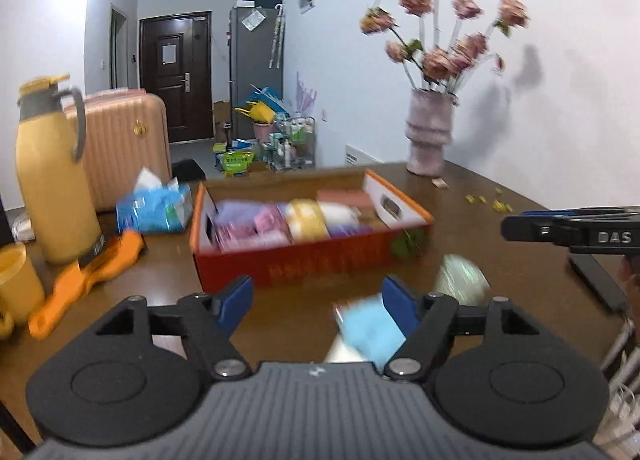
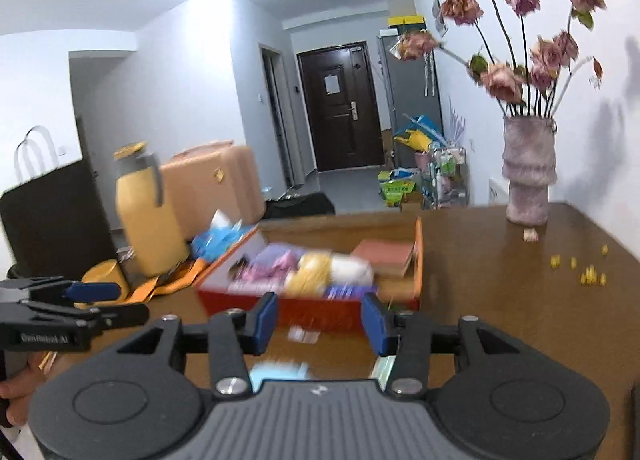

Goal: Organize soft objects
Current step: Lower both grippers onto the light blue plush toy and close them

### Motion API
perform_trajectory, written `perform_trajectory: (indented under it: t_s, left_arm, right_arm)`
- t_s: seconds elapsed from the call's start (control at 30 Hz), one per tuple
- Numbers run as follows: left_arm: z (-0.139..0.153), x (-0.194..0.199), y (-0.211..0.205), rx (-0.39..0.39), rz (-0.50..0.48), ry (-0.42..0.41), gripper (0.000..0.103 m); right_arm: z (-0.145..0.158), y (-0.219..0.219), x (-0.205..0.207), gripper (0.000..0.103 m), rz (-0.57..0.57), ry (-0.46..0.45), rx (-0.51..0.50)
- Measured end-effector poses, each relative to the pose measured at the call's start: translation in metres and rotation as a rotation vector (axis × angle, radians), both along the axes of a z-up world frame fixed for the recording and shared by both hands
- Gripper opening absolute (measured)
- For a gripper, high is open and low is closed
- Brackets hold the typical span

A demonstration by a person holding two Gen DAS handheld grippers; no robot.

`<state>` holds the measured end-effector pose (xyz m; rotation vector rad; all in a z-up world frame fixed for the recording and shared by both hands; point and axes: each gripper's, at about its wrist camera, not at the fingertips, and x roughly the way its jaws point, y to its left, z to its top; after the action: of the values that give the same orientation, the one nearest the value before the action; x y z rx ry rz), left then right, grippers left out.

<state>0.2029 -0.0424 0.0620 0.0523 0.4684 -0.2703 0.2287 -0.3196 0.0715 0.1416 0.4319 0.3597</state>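
An orange cardboard box (image 1: pixel 304 264) sits mid-table and holds several rolled soft cloths, purple, pink, yellow and white (image 1: pixel 308 218); it also shows in the right wrist view (image 2: pixel 320 310). My left gripper (image 1: pixel 318 300) is open above the table in front of the box. A light blue soft cloth (image 1: pixel 370 330) lies just under its right finger, and a pale green roll (image 1: pixel 462 274) lies to the right. My right gripper (image 2: pixel 318 320) is open in front of the box, over a light blue cloth (image 2: pixel 280 374). The frames are motion-blurred.
A yellow thermos (image 1: pixel 52 180), a yellow cup (image 1: pixel 16 284), an orange tool (image 1: pixel 88 276) and a blue tissue pack (image 1: pixel 156 206) stand at the left. A pink vase of dried roses (image 1: pixel 430 132) stands at the back right. Small yellow bits (image 2: pixel 584 272) lie near the wall.
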Motion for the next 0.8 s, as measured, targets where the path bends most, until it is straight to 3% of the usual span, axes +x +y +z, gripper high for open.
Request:
perform_trajectory:
  t_s: [0.17, 0.37, 0.53, 0.67, 0.8]
  left_arm:
    - [-0.032, -0.052, 0.008, -0.097, -0.004, 0.055, 0.074]
    - [-0.039, -0.053, 0.016, -0.135, 0.021, 0.081, 0.073]
    - [-0.043, -0.015, 0.014, -0.222, -0.002, 0.123, 0.067]
    - [-0.049, 0.036, 0.011, -0.268, -0.017, 0.190, 0.052]
    - [-0.060, 0.086, 0.004, -0.293, -0.063, 0.251, 0.051]
  right_arm:
    - [-0.039, 0.006, -0.058, 0.048, 0.009, 0.043, 0.045]
    - [-0.062, 0.007, -0.088, 0.051, 0.017, 0.074, 0.099]
    - [-0.077, 0.012, -0.072, 0.051, -0.007, 0.112, 0.156]
    - [-0.092, 0.014, -0.043, 0.051, -0.041, 0.162, 0.197]
    - [-0.105, 0.015, -0.012, 0.051, -0.071, 0.207, 0.270]
